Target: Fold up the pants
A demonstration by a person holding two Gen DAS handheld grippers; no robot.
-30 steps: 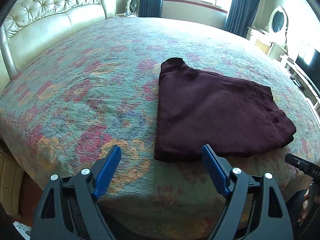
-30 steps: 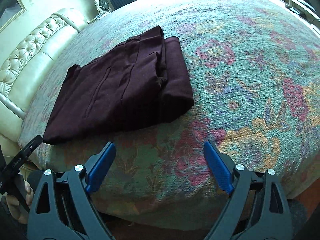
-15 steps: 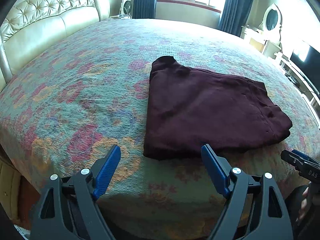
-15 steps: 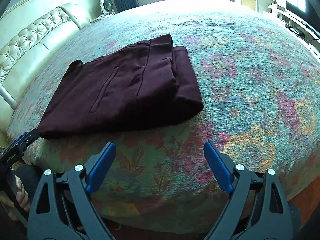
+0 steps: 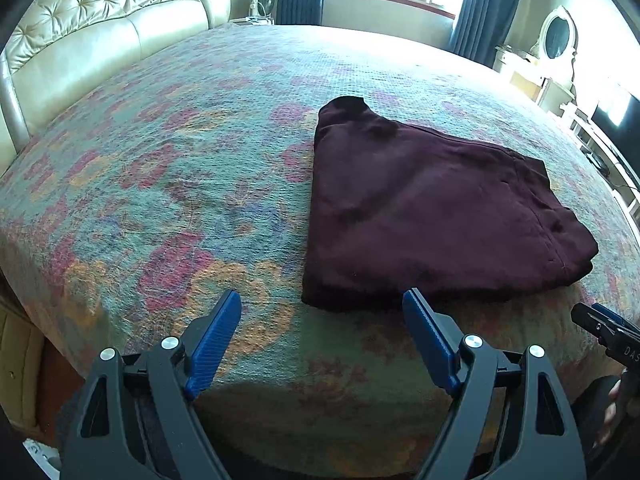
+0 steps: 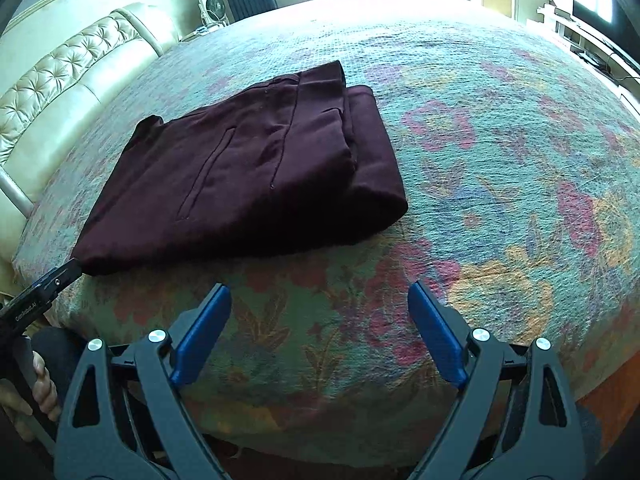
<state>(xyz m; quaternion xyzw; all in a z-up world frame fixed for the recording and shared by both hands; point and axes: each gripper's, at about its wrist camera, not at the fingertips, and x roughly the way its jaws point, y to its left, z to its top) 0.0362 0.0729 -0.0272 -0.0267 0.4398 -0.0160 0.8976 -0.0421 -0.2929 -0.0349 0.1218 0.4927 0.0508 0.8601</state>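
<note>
Jaws wide on both our left gripper (image 5: 322, 300) and right gripper (image 6: 319, 292), empty; one folded maroon fabric pants (image 5: 432, 216) mid-frame on floral bedspread (image 5: 168, 184).

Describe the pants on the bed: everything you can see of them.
The pants are dark maroon, of a soft, matte cloth, folded into a compact, roughly rectangular stack of several layers. A slit pocket and stitched seams show on the top layer. In the right wrist view, a lower layer sticks out past the top one on the right side. They lie flat near the front edge of the floral bedspread. Neither gripper holds them.
</note>
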